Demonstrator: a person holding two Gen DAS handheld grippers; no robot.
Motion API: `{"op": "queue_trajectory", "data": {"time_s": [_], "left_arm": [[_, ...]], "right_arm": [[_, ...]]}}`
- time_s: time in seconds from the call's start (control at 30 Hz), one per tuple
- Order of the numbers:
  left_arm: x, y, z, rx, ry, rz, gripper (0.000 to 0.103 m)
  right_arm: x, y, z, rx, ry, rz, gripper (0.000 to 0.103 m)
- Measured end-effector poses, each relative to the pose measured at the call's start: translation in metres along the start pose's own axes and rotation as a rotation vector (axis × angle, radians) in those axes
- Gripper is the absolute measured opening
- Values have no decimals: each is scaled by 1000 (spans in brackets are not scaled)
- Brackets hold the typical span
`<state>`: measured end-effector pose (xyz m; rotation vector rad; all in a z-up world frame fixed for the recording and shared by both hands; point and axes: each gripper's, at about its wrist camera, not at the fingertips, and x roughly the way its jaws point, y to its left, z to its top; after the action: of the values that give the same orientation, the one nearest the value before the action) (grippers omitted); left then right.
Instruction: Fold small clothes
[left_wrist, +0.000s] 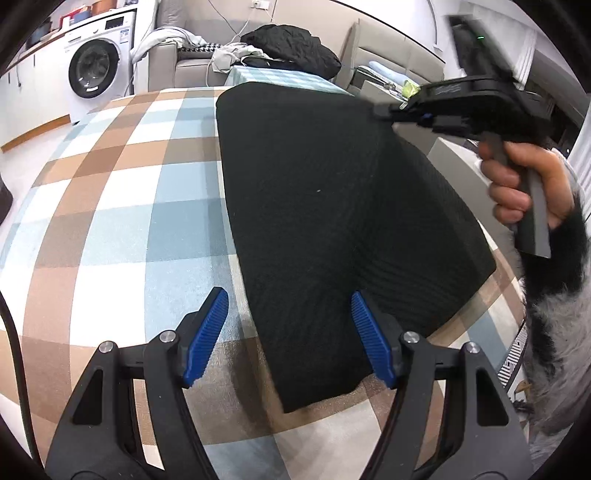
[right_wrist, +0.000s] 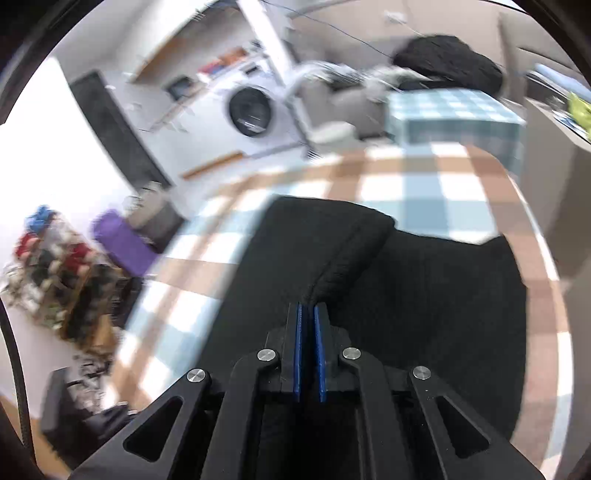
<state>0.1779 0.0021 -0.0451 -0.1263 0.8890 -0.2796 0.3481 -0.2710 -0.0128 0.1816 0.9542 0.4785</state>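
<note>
A black knitted garment (left_wrist: 332, 206) lies spread on the table's checked cloth (left_wrist: 110, 206). My left gripper (left_wrist: 289, 295) is open just above the garment's near left edge, blue pads wide apart and not pressing anything. A hand (left_wrist: 517, 184) holds my right gripper (left_wrist: 380, 112) at the garment's far right corner. In the right wrist view my right gripper (right_wrist: 307, 306) is shut on a raised ridge of the black garment (right_wrist: 424, 295), which pulls up into the pads. That view is blurred.
Beyond the table stand a washing machine (left_wrist: 94, 68), a sofa with a black jacket (left_wrist: 295, 46) and a small blue-checked stand (left_wrist: 273, 77). A purple object (right_wrist: 122, 240) and a cluttered heap (right_wrist: 55, 273) sit on the floor to the left of the table.
</note>
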Motion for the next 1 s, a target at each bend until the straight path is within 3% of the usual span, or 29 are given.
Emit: {"op": "queue_trajectory", "data": {"time_s": [0.1, 0.2, 0.27, 0.43, 0.53, 0.6, 0.63, 0.77, 0.9, 1.0], "left_arm": [[4, 1, -2, -7, 18, -6, 67], [7, 3, -4, -11, 28, 1, 67], [6, 4, -5, -19, 29, -6, 67], [5, 6, -5, -26, 26, -12, 67], [4, 6, -3, -28, 22, -18, 67], [1, 5, -1, -27, 12, -19, 67], [-1, 5, 1, -28, 4, -19, 67], [-12, 8, 3, -37, -17, -20, 67], [-13, 8, 2, -31, -15, -4, 67], [-13, 8, -3, -32, 2, -2, 67]], "right_arm": [[27, -13, -6, 31, 47, -90, 7], [35, -28, -17, 65, 77, -109, 15], [25, -34, -31, 83, 101, -35, 25], [-11, -25, -91, 86, 157, 152, 34], [-16, -18, -117, 77, 192, 189, 34], [-20, -10, -125, 32, 173, 177, 20], [-21, -8, -124, 16, 157, 167, 7], [-65, 3, -127, -13, -18, 205, 7], [-49, -7, -143, 12, 62, 69, 7], [-43, -12, -148, 47, 97, 89, 17]]}}
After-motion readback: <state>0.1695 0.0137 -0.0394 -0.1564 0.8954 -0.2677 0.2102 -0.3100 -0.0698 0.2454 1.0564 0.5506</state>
